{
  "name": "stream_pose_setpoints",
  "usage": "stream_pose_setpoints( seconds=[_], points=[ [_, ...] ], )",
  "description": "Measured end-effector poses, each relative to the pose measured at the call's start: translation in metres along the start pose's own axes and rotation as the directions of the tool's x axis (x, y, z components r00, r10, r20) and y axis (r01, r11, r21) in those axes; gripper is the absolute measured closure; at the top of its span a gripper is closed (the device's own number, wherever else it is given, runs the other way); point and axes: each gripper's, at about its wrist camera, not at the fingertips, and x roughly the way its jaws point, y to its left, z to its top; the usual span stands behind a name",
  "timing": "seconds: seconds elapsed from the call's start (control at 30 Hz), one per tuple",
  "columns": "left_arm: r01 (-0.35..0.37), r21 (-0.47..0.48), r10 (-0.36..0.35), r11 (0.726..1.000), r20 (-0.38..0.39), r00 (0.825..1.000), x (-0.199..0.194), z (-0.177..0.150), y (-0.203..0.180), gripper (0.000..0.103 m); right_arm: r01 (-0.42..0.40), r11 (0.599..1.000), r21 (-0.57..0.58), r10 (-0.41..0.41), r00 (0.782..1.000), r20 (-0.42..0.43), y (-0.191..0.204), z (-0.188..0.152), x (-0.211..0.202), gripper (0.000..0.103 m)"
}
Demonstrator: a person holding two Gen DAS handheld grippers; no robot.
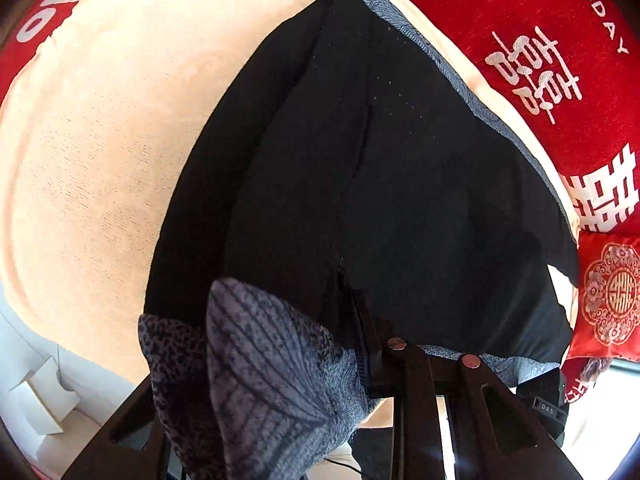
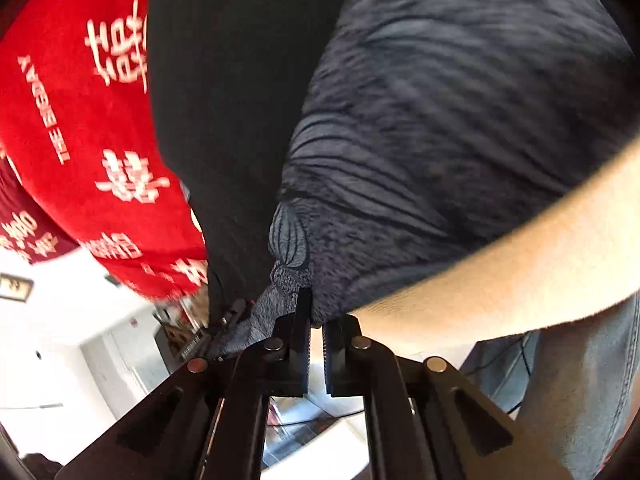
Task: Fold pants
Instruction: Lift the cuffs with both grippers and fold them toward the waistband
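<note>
We saw the pants [image 1: 400, 184], black with a grey patterned lining, spread across a cream blanket [image 1: 100, 152] on the bed, their patterned hem running along the far right edge just beside a red cover [image 1: 540, 20]. Left of the pants the blanket lay bare and broad, giving the widest open room, while on the right a red embroidered cushion [image 1: 608, 292] crowded the cloth's lower corner. In the left wrist view the left claw [image 1: 368, 344] stood narrow, clamped on a turned-up fold of the patterned cloth at the near edge. In the right wrist view the right claw [image 2: 316, 344] had its pads drawn close together, pinching a gathered corner of the same grey cloth at their tips, and a bare forearm [image 2: 520, 260] crossed just behind it, with denim [image 2: 580, 380] below. Beyond the bed's edge we made out a bright white room, blurred, with a pale box [image 1: 40, 400] on a low surface. The red cover carried white double-happiness characters and the words "THE BIGDAY"; a dark item [image 1: 548, 412] near the lower right read "DAS".
</note>
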Motion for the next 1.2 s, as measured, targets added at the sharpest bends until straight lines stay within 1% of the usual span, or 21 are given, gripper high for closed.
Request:
stream_pose_setpoints(
  seconds=[0.07,0.1,0.13,0.23,0.37,0.47,0.53,0.6,0.67,0.73,0.83,0.9,0.97,1.0,1.07,1.1,1.13,1.2],
  points=[
    [0.014,0.013,-0.014,1.000,0.014,1.000,-0.008,0.001,-0.002,0.074,-0.003,0.999,-0.039,0.004,1.000,0.018,0.012,0.001,-0.008,0.099],
    [0.022,0.019,-0.022,1.000,0.023,0.999,-0.012,0.003,-0.006,0.076,-0.006,0.998,-0.070,0.007,1.000,0.022,0.023,0.003,-0.011,0.099],
    [0.032,0.025,-0.033,0.999,0.030,0.999,-0.017,0.005,-0.008,0.078,-0.002,0.994,-0.110,0.004,1.000,0.025,0.037,0.005,-0.015,0.099],
    [0.058,0.020,-0.059,0.998,0.059,0.996,-0.032,0.011,-0.016,0.078,0.013,0.978,-0.210,-0.008,1.000,0.027,0.078,0.015,-0.024,0.099],
    [0.084,0.018,-0.086,0.996,0.116,0.990,-0.053,0.029,-0.035,0.078,0.025,0.950,-0.312,-0.016,0.999,0.034,0.136,0.034,-0.031,0.099],
    [0.102,0.043,-0.108,0.994,0.158,0.982,-0.065,0.052,-0.056,0.078,0.029,0.917,-0.397,-0.016,0.999,0.035,0.181,0.057,-0.035,0.099],
    [0.105,0.068,-0.116,0.992,0.182,0.977,-0.066,0.073,-0.070,0.078,0.046,0.888,-0.457,-0.034,0.999,0.034,0.211,0.079,-0.033,0.099],
    [0.087,0.093,-0.104,0.992,0.206,0.973,-0.061,0.096,-0.083,0.078,0.069,0.863,-0.500,-0.063,0.998,0.028,0.233,0.106,-0.028,0.099],
    [0.064,0.100,-0.086,0.993,0.229,0.970,-0.050,0.124,-0.093,0.078,0.102,0.838,-0.537,-0.107,0.994,0.021,0.253,0.139,-0.014,0.099],
    [0.018,0.100,-0.043,0.995,0.250,0.967,-0.032,0.152,-0.103,0.078,0.138,0.820,-0.555,-0.154,0.988,0.018,0.263,0.169,0.000,0.099],
    [-0.091,0.092,0.065,0.992,0.251,0.966,0.003,0.183,-0.107,0.077,0.194,0.808,-0.556,-0.232,0.973,0.003,0.267,0.213,0.034,0.098],
    [-0.122,0.068,0.103,0.990,0.237,0.966,0.023,0.201,-0.111,0.077,0.241,0.800,-0.550,-0.286,0.958,0.004,0.263,0.236,0.054,0.098],
    [-0.148,0.045,0.136,0.988,0.204,0.969,0.036,0.215,-0.112,0.077,0.276,0.793,-0.543,-0.328,0.945,0.001,0.260,0.251,0.068,0.098],
    [-0.143,0.032,0.134,0.989,0.189,0.973,0.035,0.219,-0.112,0.077,0.284,0.793,-0.538,-0.338,0.941,-0.002,0.257,0.257,0.072,0.098],
    [-0.123,0.021,0.117,0.992,0.183,0.976,0.025,0.219,-0.112,0.077,0.286,0.798,-0.531,-0.344,0.939,-0.011,0.257,0.261,0.074,0.097],
    [-0.120,0.027,0.113,0.992,0.183,0.977,0.017,0.215,-0.112,0.074,0.282,0.795,-0.536,-0.345,0.938,-0.019,0.259,0.261,0.072,0.096],
    [-0.128,0.040,0.118,0.991,0.182,0.976,0.009,0.211,-0.109,0.074,0.282,0.787,-0.549,-0.349,0.937,-0.020,0.261,0.259,0.070,0.093],
    [-0.151,0.065,0.137,0.986,0.178,0.974,-0.007,0.202,-0.112,0.074,0.289,0.760,-0.583,-0.362,0.932,-0.010,0.270,0.250,0.063,0.077]
  ],
)
